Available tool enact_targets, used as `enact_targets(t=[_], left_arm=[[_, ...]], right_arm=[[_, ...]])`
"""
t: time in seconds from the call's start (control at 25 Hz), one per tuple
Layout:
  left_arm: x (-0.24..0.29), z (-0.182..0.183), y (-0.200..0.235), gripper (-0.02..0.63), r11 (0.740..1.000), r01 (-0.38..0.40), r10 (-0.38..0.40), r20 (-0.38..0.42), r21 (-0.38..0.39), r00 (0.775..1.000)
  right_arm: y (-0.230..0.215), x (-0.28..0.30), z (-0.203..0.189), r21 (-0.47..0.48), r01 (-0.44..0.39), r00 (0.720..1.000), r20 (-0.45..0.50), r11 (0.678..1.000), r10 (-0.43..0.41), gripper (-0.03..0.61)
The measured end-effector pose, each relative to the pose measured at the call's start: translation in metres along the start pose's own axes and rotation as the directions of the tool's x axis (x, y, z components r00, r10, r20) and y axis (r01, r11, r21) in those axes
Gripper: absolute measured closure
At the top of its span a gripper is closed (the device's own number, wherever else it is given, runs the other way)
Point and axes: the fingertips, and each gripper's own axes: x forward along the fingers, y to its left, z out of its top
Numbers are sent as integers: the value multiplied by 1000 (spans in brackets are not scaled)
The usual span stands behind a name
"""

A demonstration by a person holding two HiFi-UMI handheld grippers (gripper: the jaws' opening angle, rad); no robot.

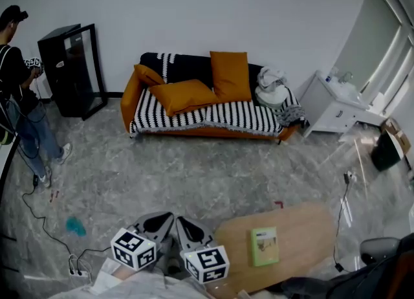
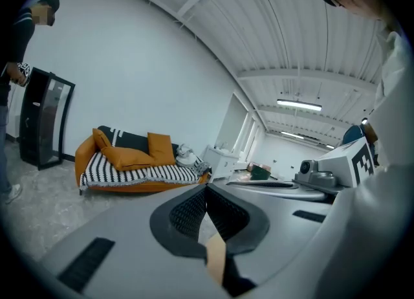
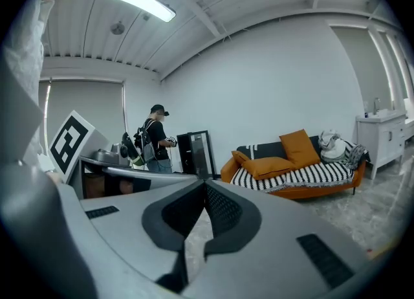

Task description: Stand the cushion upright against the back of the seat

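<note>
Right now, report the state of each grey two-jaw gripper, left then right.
Left gripper: closed, jaw tips together, holding nothing.
Right gripper: closed, jaw tips together, holding nothing.

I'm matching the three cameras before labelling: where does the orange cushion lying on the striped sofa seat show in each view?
Head view: flat cushion, upper centre, on the sofa seat.
Left gripper view: flat cushion, left of centre.
Right gripper view: flat cushion, right of centre.
Shared landmark: the black cabinet, left of the sofa.
</note>
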Motion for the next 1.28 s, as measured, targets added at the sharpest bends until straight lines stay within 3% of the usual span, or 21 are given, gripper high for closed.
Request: enact_targets(t=[0.28,0.6,0.88,1.28], left_arm=[[30,4,33,607,1000,3,-3,-51,-4,999],[80,62,113,607,999,35,-35,-6,-20,999],[124,115,172,607,997,69,-69,-2,27,998],[165,137,241,607,992,103,-99,-54,77,994]], right_arm=[[-29,33,16,3,30,999,27,1000,-30,566],[-68,125,55,-51,69,997,47,996,-66,566],[-108,192,102,-57,140,988,77,989,-135,566],[-140,275,121,-21,164,984,78,986,-161,566]])
